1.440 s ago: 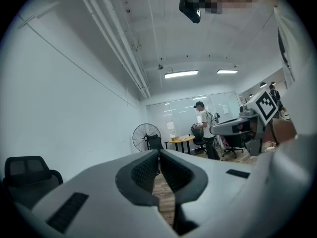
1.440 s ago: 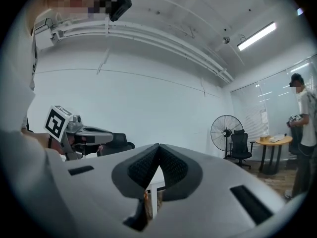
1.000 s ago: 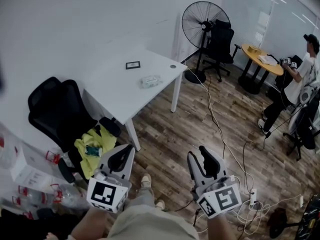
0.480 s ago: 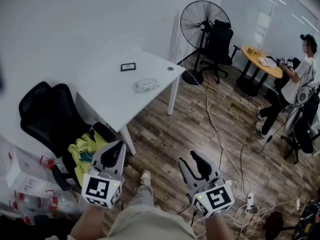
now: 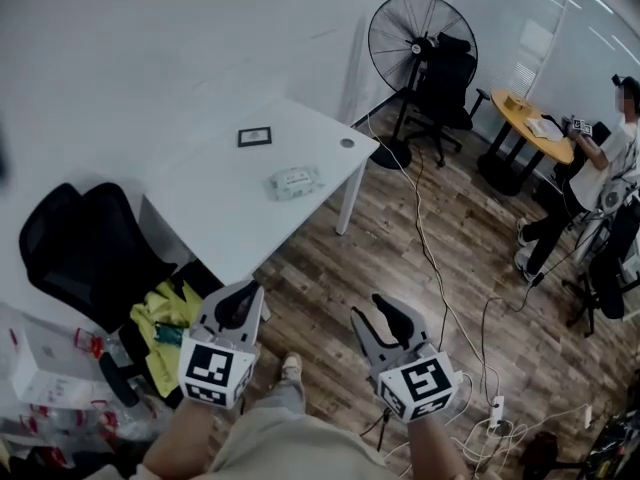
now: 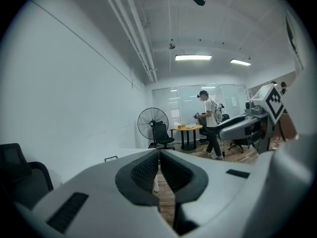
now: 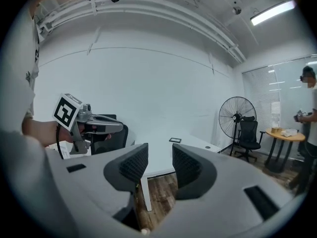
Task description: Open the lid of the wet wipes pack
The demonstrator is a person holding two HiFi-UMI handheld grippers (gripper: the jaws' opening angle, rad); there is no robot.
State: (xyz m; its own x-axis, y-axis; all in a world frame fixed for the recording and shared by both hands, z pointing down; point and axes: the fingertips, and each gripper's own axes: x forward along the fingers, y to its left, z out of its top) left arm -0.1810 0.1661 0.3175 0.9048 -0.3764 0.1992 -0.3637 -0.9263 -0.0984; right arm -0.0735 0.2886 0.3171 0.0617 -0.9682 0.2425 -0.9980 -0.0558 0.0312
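**Approach under way: the surface is nearer, the pack is still out of reach**
The white surface (image 5: 215, 218) sits closer in the head view than a second ago. The left tongs (image 5: 238, 296) are pressed together and empty. The right tongs (image 5: 383, 316) have just spread wide, with nothing between them. The wet wipes pack (image 5: 294, 181) lies mid-surface, well apart from both, so I judge that opening the lid hasn't started.

An office — white desk (image 5: 215, 193), swivel chair (image 5: 85, 253), pedestal fan (image 5: 415, 33).
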